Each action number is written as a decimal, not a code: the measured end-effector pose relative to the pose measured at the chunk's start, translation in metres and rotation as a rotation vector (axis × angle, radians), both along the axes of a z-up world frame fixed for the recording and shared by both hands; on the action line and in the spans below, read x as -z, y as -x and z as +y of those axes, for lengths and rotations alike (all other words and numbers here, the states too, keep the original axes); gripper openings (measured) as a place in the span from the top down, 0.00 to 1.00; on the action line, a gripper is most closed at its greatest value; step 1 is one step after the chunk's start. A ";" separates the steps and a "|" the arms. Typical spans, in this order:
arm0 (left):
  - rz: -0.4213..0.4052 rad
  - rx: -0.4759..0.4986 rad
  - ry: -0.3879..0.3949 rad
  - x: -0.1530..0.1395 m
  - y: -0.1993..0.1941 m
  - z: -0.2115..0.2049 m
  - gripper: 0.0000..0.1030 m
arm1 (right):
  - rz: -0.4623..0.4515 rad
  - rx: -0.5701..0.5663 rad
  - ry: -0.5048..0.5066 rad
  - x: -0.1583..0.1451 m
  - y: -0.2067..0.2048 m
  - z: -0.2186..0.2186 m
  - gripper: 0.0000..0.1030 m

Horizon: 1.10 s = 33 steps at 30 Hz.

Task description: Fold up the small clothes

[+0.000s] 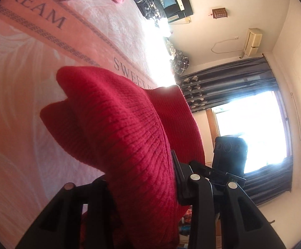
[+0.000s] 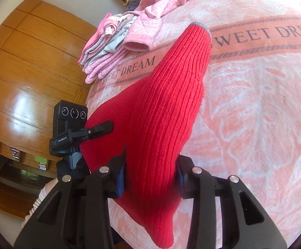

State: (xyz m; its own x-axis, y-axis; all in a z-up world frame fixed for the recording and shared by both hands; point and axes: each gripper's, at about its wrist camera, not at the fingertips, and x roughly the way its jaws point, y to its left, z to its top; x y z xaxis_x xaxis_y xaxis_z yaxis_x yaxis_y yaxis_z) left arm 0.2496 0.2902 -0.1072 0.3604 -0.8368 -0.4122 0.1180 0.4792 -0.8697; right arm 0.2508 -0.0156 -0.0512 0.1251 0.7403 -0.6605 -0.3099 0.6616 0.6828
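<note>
Pink "SWEET DREAM" bedspread [image 2: 254, 103], red knit garment lifted above it.
Red knit garment [image 2: 160, 108] hangs between both grippers, jaws clamped on it: left gripper [image 1: 142, 178], right gripper [image 2: 150, 172]; its long axis runs forward toward the folded stack [image 2: 108, 47].

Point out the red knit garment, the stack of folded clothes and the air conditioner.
Red knit garment [image 2: 160, 103], right wrist view: ribbed middle.
Stack of folded clothes [image 2: 106, 49], right wrist view: layered edges.
Air conditioner [image 1: 253, 41], left wrist view: front panel.

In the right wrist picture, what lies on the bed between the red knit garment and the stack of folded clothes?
Only bare blanket, with its printed words, lies between the red knit garment and the stack of folded clothes.
</note>
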 end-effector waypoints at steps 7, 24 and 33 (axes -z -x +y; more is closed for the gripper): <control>0.059 0.042 -0.135 0.056 0.010 -0.046 0.66 | 0.084 0.031 0.110 0.067 0.002 -0.039 0.64; -0.023 0.077 -0.247 0.045 0.069 -0.038 0.49 | 0.158 0.039 -0.008 0.091 0.067 -0.080 0.37; -0.056 0.092 -0.390 0.033 0.084 -0.061 0.47 | 0.172 -0.037 0.007 0.106 0.076 -0.044 0.46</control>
State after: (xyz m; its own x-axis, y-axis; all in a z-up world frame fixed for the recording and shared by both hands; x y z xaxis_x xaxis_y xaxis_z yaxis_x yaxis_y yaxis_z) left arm 0.1654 0.2296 -0.1404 0.3228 -0.6510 -0.6870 0.2180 0.7575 -0.6154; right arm 0.1753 -0.0596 -0.1568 -0.0178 0.7380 -0.6746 -0.2130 0.6564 0.7237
